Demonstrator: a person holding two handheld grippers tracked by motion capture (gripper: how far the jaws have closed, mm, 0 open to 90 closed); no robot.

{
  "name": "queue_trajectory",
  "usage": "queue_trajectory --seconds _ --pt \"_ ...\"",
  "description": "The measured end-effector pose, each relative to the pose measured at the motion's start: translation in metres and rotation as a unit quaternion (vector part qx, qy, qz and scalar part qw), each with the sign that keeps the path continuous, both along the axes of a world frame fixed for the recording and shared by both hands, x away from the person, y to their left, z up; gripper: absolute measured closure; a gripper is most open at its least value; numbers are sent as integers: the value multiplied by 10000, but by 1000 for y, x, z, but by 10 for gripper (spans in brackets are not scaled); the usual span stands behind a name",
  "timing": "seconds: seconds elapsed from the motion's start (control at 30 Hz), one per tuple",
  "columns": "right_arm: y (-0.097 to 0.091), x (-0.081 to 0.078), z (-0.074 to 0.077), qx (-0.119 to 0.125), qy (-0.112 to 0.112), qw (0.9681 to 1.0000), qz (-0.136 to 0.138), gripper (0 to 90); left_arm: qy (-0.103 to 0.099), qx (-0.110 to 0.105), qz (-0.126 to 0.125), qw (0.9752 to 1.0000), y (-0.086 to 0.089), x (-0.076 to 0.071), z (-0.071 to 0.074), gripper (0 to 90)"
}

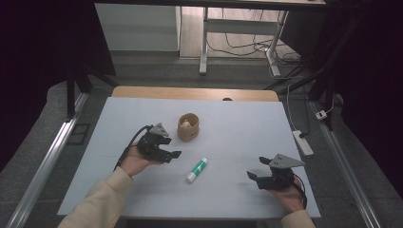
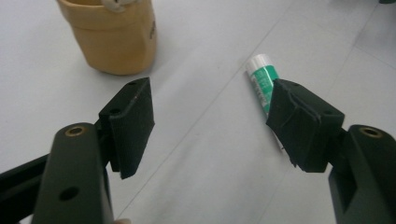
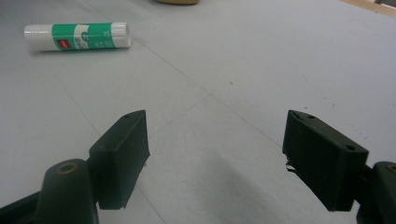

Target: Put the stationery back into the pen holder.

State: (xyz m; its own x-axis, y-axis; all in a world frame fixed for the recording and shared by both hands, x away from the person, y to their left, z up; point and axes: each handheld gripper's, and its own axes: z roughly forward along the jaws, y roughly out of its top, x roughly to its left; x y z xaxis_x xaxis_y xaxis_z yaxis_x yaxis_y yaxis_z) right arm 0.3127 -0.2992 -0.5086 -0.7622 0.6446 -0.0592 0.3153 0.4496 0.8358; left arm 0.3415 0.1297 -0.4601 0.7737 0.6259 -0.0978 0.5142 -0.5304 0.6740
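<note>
Table cover (image 1: 237, 123): matt pale grey sheet, smooth, faint creases; bare wood edge at far side. Glue stick (image 3: 77, 36): glossy plastic, green-and-white label. Tan pouch (image 2: 112, 37): soft, matt, cloth-like. My left gripper (image 2: 212, 123) and right gripper (image 3: 217, 158): matt black pads, rough-cut edges.

A green-and-white glue stick (image 1: 196, 170) is lying on the pale grey table sheet (image 1: 237, 123), sitting between the left gripper (image 1: 172, 148) and the right gripper (image 1: 256, 168), with a small tan wooden cup (image 1: 188, 127) standing behind it.
</note>
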Motion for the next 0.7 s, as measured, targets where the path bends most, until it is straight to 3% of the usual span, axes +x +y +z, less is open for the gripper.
queue_trajectory --seconds 0.3,0.7 --pt "-1 0 0 -14 1 10000 -13 223 146 46 -166 9997 -17 -5 -7 300" --pt "0 0 0 -71 -5 10000 2 223 302 345 -334 9984 -47 -13 -20 293"
